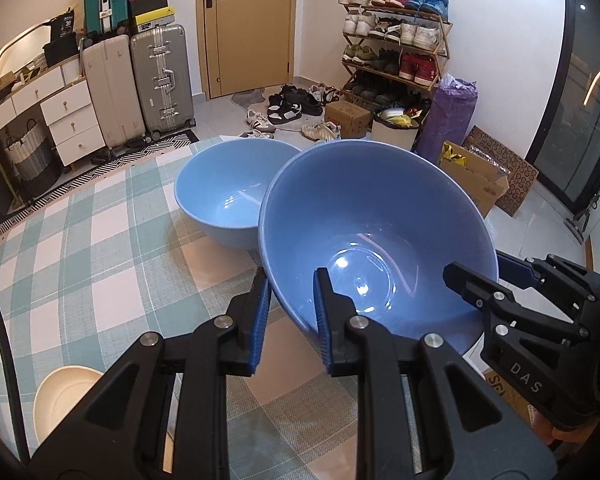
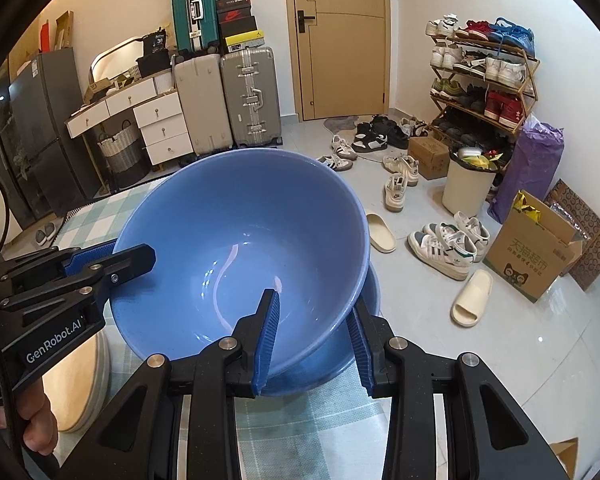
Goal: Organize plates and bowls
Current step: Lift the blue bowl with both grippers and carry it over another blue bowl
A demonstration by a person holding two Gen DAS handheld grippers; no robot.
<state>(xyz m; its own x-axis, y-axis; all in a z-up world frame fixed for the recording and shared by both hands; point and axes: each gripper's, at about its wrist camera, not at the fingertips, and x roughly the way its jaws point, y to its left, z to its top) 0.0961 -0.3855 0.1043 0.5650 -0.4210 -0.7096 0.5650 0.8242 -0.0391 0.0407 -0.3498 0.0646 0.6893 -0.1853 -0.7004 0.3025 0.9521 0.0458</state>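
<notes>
While both grippers hold it by opposite sides of its rim, the near blue bowl [image 1: 380,232] hangs tilted above the table [image 1: 100,240], its mouth tipped toward the cameras. The left gripper [image 1: 290,320] straddles the rim on the bowl's left side: one blue-padded finger lies outside the wall, the other inside the hollow, and the wall sits between them, though the pads do not look pressed tight against it. The right gripper [image 2: 314,340] straddles the opposite side the same way, one finger inside the bowl and one outside, the wall between the two; whether it truly pinches the wall cannot be told.

In the left wrist view a second blue bowl [image 1: 224,192] stands upright on the checked cloth toward the table's far edge, just beside and partly behind the lifted one. In the right wrist view that second bowl [image 2: 348,356] peeks out from under the held bowl [image 2: 240,232], close beneath its lower side; contact between them cannot be made out.

A cream bowl [image 1: 64,396] rests near the table's near left corner, well apart from the blue pair. Beyond the far edge stand suitcases [image 1: 140,84], a closed door [image 1: 248,24], a shoe rack [image 1: 396,40] and loose shoes on the tiled floor
</notes>
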